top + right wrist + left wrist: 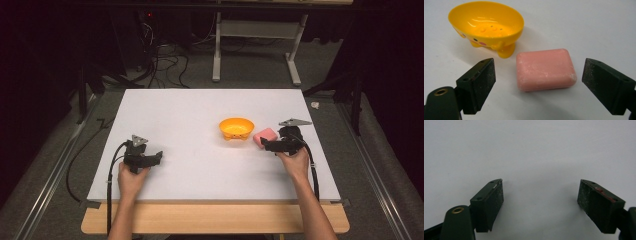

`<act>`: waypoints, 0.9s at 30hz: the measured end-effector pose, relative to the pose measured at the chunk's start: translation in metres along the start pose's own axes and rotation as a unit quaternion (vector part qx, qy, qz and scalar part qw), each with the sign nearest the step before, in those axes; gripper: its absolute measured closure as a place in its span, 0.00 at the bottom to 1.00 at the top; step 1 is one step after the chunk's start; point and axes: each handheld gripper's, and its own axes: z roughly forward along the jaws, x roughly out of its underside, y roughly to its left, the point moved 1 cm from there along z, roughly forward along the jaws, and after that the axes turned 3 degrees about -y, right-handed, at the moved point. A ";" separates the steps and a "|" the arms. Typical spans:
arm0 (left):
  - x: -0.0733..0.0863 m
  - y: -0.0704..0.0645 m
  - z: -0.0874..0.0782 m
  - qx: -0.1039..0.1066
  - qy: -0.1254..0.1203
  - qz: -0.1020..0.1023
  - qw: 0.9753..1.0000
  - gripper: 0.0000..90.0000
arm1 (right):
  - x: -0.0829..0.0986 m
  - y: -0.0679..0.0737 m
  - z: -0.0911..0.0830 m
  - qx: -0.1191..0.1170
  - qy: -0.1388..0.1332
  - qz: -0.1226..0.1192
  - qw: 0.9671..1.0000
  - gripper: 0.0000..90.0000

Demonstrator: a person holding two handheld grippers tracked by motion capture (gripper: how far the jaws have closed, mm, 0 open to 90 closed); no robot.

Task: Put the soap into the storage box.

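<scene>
A pink bar of soap [265,136] [545,69] lies flat on the white table [200,110], just right of a yellow footed soap dish [236,128] [486,24] with drain holes. My right gripper [267,145] [539,82] is open, its jaws wide on either side of the soap and not touching it. At the table's left front, my left gripper [156,157] [540,200] is open over bare tabletop with nothing between its jaws.
The white tabletop rests on a wooden board [215,220] at the near edge. Behind the table are cables [160,60] on the floor and a white frame stand [255,45]. Metal rails [55,165] run along both sides.
</scene>
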 end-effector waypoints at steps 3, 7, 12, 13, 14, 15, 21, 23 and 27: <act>0.000 0.000 0.000 0.000 0.000 0.000 1.000 0.24 | -0.002 0.001 0.005 0.001 -0.003 -0.003 1.000 0.13; 0.000 0.000 0.000 0.000 0.001 0.000 1.000 0.24 | -0.004 0.000 0.011 0.000 0.006 0.000 1.000 0.13; 0.000 0.000 0.000 0.000 0.000 0.000 1.000 0.24 | -0.009 -0.002 0.020 0.007 0.017 -0.001 1.000 0.13; 0.000 0.000 0.000 0.000 0.000 0.000 1.000 0.24 | -0.009 -0.002 0.021 0.009 0.015 -0.004 1.000 0.13; 0.000 0.000 0.000 0.000 0.000 0.000 1.000 0.24 | -0.009 -0.002 0.023 0.010 0.015 -0.004 1.000 0.13; 0.000 0.000 0.000 0.000 0.000 0.000 1.000 0.24 | -0.008 -0.002 0.025 0.010 0.015 -0.004 1.000 0.13; 0.000 0.000 0.000 0.000 0.001 0.000 1.000 0.24 | -0.005 -0.005 0.034 0.008 0.025 -0.001 1.000 0.13; 0.000 0.000 0.000 0.000 0.000 0.000 1.000 0.24 | -0.003 -0.007 0.039 0.007 0.029 0.001 1.000 0.13; 0.000 0.000 0.000 0.000 0.001 0.000 1.000 0.24 | -0.001 -0.007 0.042 0.011 0.034 0.001 0.999 0.13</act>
